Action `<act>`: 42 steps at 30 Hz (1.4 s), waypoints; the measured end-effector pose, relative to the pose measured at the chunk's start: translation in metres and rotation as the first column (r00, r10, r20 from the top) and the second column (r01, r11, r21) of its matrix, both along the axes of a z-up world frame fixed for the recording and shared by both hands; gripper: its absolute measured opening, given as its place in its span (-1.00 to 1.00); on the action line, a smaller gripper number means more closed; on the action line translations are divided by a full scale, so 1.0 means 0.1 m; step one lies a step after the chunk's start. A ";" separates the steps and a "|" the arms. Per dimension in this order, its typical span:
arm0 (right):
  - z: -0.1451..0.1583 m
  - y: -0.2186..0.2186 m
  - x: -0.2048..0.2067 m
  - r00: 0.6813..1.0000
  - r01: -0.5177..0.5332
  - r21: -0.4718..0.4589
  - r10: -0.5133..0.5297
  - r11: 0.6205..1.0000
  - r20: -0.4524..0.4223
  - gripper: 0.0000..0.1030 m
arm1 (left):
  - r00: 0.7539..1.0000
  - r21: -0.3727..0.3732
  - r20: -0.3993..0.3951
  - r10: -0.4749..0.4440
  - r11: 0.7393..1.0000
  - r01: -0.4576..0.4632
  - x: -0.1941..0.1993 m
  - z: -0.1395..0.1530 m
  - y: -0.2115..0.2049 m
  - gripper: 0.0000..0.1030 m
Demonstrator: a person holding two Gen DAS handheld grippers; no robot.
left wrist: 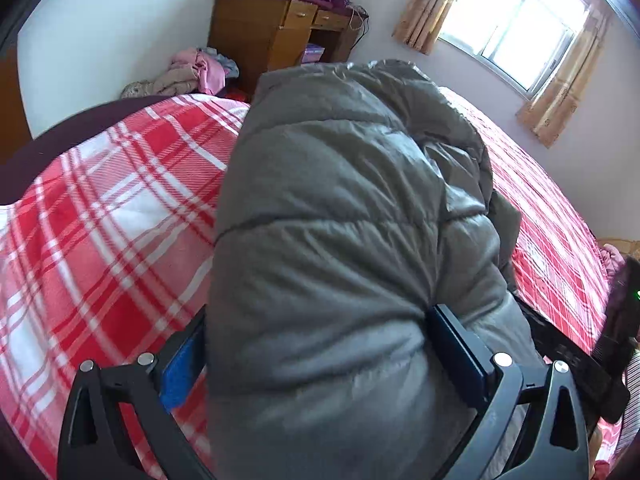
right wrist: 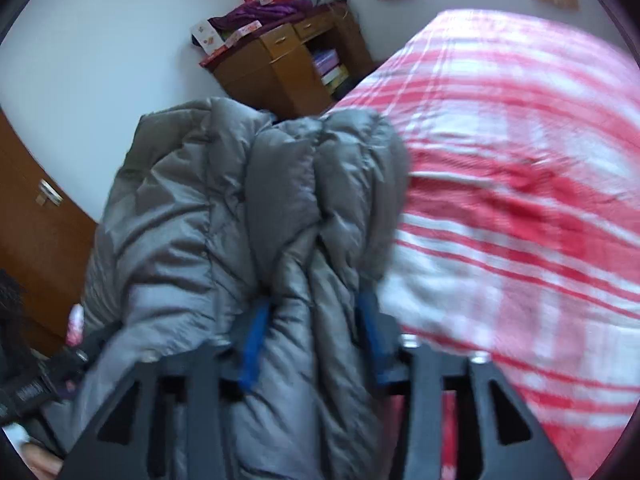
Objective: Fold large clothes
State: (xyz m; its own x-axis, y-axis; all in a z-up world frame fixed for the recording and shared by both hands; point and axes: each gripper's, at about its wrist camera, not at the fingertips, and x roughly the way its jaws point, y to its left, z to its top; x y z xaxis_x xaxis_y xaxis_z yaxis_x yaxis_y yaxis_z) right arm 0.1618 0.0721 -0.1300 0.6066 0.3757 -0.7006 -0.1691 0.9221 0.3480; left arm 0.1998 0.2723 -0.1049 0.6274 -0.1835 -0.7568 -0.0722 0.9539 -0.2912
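Note:
A large grey puffer jacket (left wrist: pixel 344 216) lies bunched on a bed with a red and white plaid cover (left wrist: pixel 104 216). My left gripper (left wrist: pixel 320 344) is shut on a thick fold of the jacket, with blue pads on both sides of the padding. In the right wrist view the same jacket (right wrist: pixel 224 208) is gathered into puffy folds, and my right gripper (right wrist: pixel 316 320) is shut on a bundle of it. The plaid cover (right wrist: pixel 520 200) is blurred to the right. The other gripper shows at the right edge of the left view (left wrist: pixel 592 360).
A wooden desk (left wrist: pixel 276 36) piled with boxes and purple fabric stands against the far wall. A heap of pink clothes (left wrist: pixel 188 72) lies beside it. A curtained window (left wrist: pixel 516 28) is at the back right. A wooden door (right wrist: pixel 36 216) is at the left.

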 end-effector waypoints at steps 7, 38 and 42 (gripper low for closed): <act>0.27 -0.13 -0.91 0.987 0.045 -0.023 -0.040 0.999 0.157 0.15 | 0.998 0.119 0.063 0.031 0.992 -0.038 -0.48 0.18 -0.05 0.98; 1.04 -0.08 -2.60 0.925 0.191 -0.161 -0.122 0.968 0.360 0.23 | 0.991 0.333 0.131 0.040 0.939 -0.082 -2.28 0.59 -0.51 0.98; 1.20 -0.19 -2.88 0.898 0.232 -0.124 -0.163 0.965 0.408 0.31 | 0.987 0.345 0.161 0.015 0.936 -0.070 -2.55 0.75 -0.64 0.98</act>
